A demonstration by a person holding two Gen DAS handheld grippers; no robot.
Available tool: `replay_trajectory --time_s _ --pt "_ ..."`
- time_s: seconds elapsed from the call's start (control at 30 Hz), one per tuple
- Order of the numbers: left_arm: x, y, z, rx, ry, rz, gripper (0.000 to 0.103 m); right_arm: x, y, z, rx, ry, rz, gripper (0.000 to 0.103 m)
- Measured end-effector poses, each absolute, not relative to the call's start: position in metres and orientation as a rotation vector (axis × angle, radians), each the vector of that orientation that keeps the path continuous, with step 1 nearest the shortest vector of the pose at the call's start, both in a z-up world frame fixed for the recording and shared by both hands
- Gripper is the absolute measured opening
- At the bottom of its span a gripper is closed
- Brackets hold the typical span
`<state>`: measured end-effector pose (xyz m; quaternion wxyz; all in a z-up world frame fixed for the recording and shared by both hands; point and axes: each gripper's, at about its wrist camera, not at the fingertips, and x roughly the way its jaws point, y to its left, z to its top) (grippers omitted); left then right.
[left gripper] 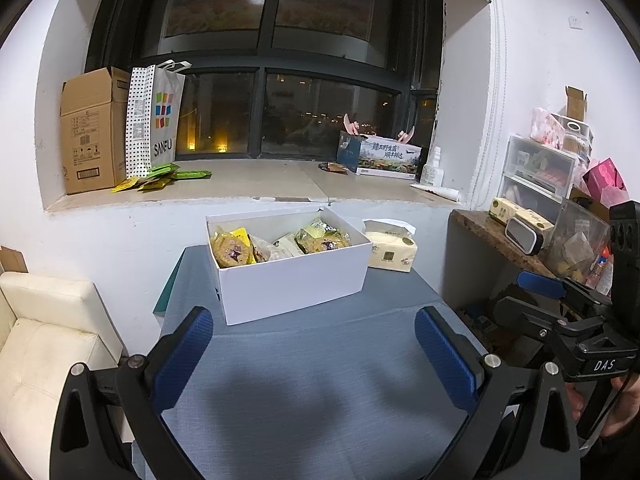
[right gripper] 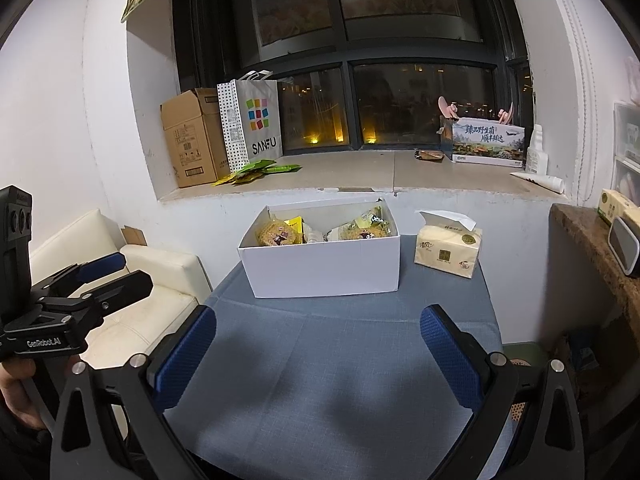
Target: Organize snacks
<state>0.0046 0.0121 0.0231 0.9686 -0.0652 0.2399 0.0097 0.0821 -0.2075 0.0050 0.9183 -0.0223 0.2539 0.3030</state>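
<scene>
The white rectangular cardboard box (left gripper: 294, 276) stands on the blue-grey woven tabletop (left gripper: 320, 380), holding crinkled yellow-green snack packets (right gripper: 280, 236), contents apparently biscuits. Left gripper (left gripper: 314, 356) and right gripper (right gripper: 318, 354) are both spread, empty.

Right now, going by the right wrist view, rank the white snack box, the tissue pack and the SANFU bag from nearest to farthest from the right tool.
From the right tool, open over the blue cloth:
1. White snack box, straight ahead on the table.
2. Tissue pack, ahead to the right, beside the box.
3. SANFU bag, far back left on the window ledge.
</scene>
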Motion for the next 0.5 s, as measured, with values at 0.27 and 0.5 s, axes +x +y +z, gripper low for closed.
replay_trajectory --time_s 0.27,0.5 --pt "0.0039 0.0116 0.0231 -0.129 0.485 0.019 0.103 0.0817 -0.2073 0.0041 -0.046 0.523 0.623 0.103" --pt "0.0042 0.0120 0.0225 -0.130 0.489 0.019 0.103 0.0812 -0.2070 0.0026 -0.046 0.526 0.624 0.103"
